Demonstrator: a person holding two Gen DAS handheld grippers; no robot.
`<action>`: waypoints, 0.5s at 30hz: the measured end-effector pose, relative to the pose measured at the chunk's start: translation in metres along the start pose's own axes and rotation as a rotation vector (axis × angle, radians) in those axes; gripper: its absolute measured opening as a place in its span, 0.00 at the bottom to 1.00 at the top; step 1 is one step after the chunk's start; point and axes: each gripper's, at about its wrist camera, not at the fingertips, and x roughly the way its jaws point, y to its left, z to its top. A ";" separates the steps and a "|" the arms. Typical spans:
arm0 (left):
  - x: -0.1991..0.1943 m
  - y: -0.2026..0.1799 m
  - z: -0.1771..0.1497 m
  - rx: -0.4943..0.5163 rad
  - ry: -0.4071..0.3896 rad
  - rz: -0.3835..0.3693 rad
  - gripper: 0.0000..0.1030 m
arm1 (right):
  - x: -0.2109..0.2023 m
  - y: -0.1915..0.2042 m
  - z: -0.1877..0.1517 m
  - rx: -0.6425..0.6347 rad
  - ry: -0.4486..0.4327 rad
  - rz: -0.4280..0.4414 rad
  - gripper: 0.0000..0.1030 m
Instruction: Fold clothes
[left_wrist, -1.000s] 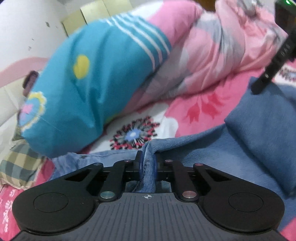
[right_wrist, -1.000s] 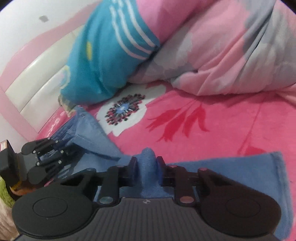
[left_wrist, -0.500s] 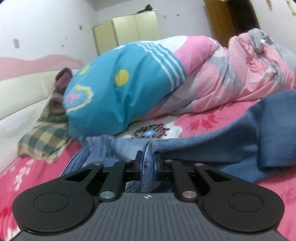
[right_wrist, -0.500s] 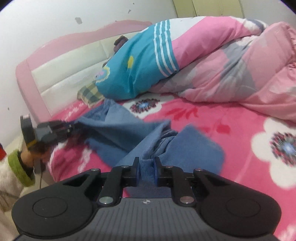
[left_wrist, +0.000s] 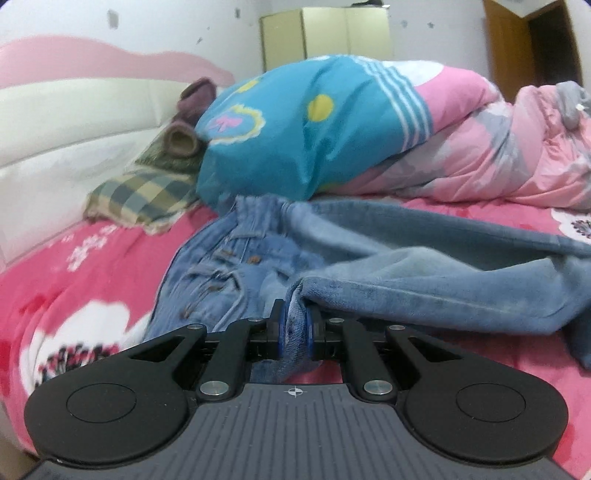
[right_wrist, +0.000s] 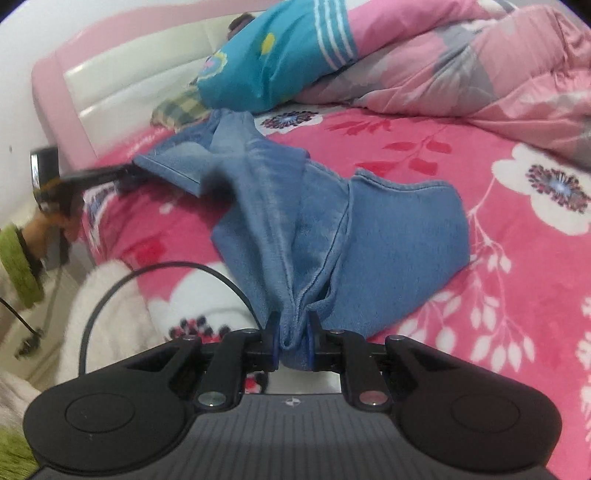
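A pair of blue jeans (left_wrist: 229, 266) with a fleecy lining lies spread over the pink flowered bed sheet (left_wrist: 92, 266), its buttoned waist toward the pillows. My left gripper (left_wrist: 294, 328) is shut on a fold of the denim edge. In the right wrist view the jeans (right_wrist: 388, 236) stretch from the far left down to my right gripper (right_wrist: 293, 341), which is shut on a bunched end of the fabric. The left gripper (right_wrist: 125, 175) shows there at the far left, blurred, pinching a corner of the jeans and held by a hand with a green cuff (right_wrist: 22, 266).
A teal pillow (left_wrist: 314, 129) and a pink quilt (left_wrist: 517, 155) are heaped at the back of the bed. A checked cloth (left_wrist: 147, 195) lies by the white headboard (left_wrist: 74, 122). A black cable (right_wrist: 147, 273) loops over a white fluffy sleeve (right_wrist: 107, 306) at the bed's near edge.
Both grippers have drawn back from the pillows toward the bed's near side, dragging the jeans along. The denim now lies stretched between them, and the left view has rolled level.
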 end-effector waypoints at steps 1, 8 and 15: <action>0.001 0.001 -0.003 -0.010 0.014 -0.003 0.08 | 0.001 -0.003 0.000 0.006 0.001 0.005 0.14; -0.014 0.020 -0.017 -0.195 0.063 -0.069 0.19 | -0.024 -0.015 0.013 0.015 -0.005 0.056 0.37; -0.037 0.063 -0.046 -0.620 0.090 -0.226 0.39 | -0.081 -0.028 0.077 -0.027 -0.195 0.119 0.71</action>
